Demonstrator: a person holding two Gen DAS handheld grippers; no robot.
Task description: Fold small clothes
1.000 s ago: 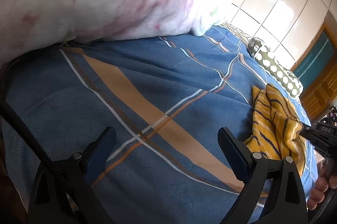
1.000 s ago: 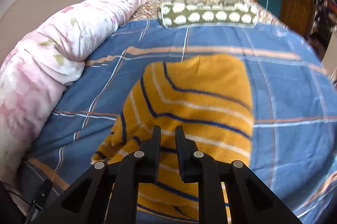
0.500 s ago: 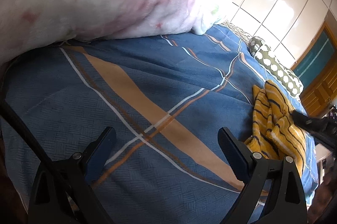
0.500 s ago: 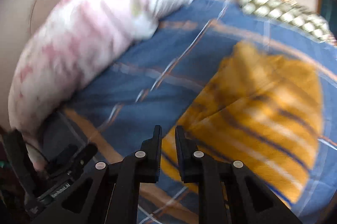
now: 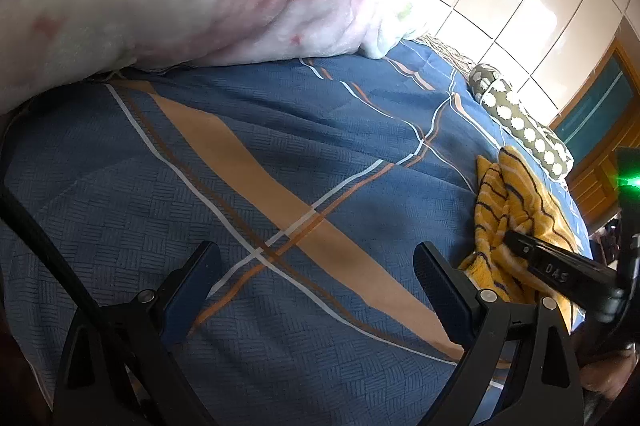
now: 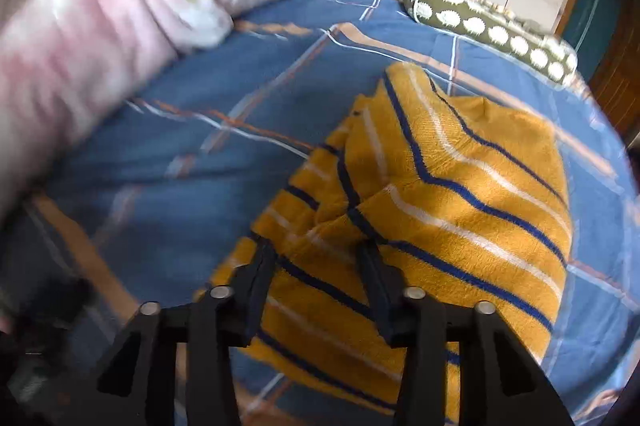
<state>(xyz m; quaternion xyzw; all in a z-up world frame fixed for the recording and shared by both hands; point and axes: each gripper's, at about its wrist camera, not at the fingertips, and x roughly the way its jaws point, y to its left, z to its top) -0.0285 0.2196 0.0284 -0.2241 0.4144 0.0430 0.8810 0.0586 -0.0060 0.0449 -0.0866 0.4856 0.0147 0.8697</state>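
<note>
**Right gripper [image 6: 316, 258] opens over the yellow striped garment [image 6: 440, 185]; left gripper [image 5: 316, 278] waits.**
The right fingers, nearly closed half a second earlier, now stand apart astride a fold of the garment, which lies bunched on the blue plaid bedspread [image 5: 240, 153] at 3 o'clock in the left view; a fresh grasp seems imminent. The left fingers stay wide and empty, unmoved.

We note both grippers are black plastic. The left gripper [image 5: 316, 286] has flat dark-blue pads, triangular cut-outs in its finger arms and silver pivot screws. The right gripper [image 6: 316, 266] has the same build; from the left wrist view its finger reads "DAS" in white, with a green light above.
</note>
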